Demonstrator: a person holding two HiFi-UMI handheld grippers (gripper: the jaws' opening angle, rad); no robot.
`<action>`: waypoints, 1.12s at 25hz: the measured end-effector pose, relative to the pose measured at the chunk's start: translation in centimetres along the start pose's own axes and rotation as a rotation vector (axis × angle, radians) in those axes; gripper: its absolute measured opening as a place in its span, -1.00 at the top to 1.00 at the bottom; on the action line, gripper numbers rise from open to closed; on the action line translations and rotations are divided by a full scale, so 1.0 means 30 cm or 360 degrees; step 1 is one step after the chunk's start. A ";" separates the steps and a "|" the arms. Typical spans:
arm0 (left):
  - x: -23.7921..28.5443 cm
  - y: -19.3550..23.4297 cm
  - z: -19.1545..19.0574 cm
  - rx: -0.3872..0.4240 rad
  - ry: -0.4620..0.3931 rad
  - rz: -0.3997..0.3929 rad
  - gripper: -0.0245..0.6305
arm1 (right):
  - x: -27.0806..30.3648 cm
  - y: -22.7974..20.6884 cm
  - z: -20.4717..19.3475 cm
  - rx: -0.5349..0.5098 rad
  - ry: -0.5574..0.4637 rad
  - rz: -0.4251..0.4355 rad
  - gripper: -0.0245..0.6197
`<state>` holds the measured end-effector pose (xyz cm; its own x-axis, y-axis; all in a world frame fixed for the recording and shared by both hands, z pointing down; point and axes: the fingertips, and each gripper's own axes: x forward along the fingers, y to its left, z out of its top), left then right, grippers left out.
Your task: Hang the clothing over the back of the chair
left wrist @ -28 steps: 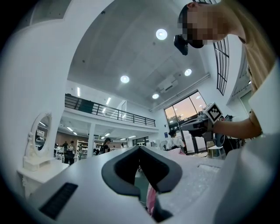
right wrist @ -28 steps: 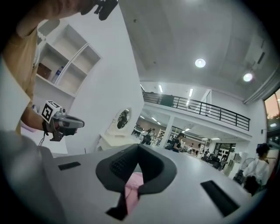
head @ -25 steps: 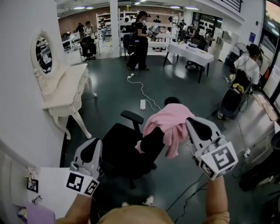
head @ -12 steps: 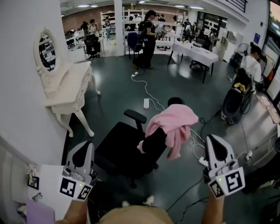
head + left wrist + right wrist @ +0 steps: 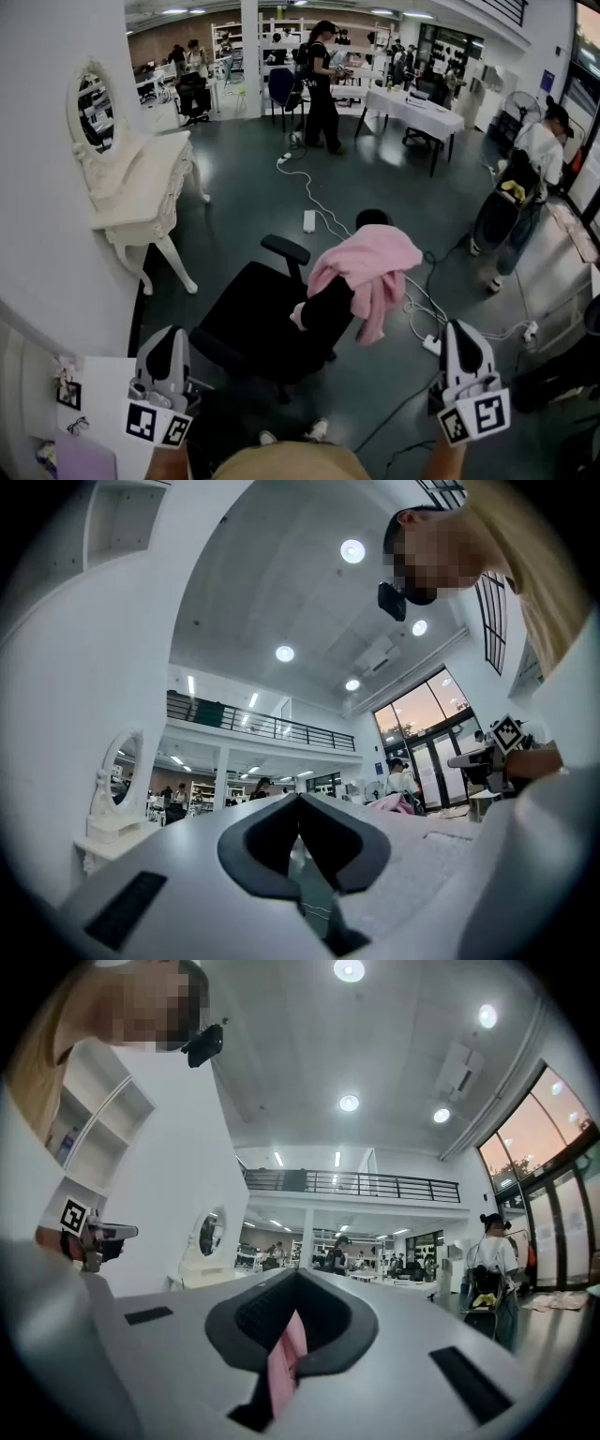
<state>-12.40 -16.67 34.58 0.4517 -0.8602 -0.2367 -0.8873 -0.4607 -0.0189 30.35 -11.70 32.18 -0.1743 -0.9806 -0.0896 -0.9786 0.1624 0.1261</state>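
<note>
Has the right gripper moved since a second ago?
Yes. The right gripper has pulled back from the pink clothing on the chair, toward the person and lower in the head view; earlier it was right beside the clothing.

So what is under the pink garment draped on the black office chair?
The pink garment drapes the black office chair's backrest; its lower part shows, its top edge is covered.
</note>
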 end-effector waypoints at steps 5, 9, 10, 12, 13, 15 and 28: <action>-0.005 0.007 -0.014 -0.0016 0.0007 0.0005 0.92 | -0.041 -0.021 -0.042 0.0002 0.0035 -0.0079 0.91; 0.012 -0.003 -0.011 -0.0019 -0.0008 -0.0017 0.92 | -0.043 -0.014 -0.033 -0.0016 0.0022 -0.0111 0.91; 0.015 -0.002 -0.013 -0.0020 -0.0011 -0.0020 0.92 | -0.039 -0.009 -0.032 -0.0024 0.0020 -0.0115 0.91; 0.015 0.003 -0.018 -0.0022 -0.0014 -0.0020 0.92 | -0.032 0.001 -0.032 -0.0029 0.0016 -0.0112 0.91; 0.014 0.005 -0.022 -0.0023 -0.0013 -0.0019 0.92 | -0.030 0.004 -0.033 -0.0030 0.0015 -0.0109 0.91; 0.012 0.004 -0.028 -0.0027 -0.0012 -0.0018 0.92 | -0.029 0.007 -0.038 -0.0028 0.0010 -0.0104 0.91; 0.037 -0.019 -0.032 -0.0028 -0.0010 -0.0032 0.92 | -0.026 -0.017 -0.058 -0.0006 0.0015 -0.0112 0.91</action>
<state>-11.31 -17.57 35.25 0.4689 -0.8492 -0.2428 -0.8762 -0.4818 -0.0069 31.18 -11.21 33.91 -0.1040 -0.9906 -0.0888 -0.9880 0.0926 0.1234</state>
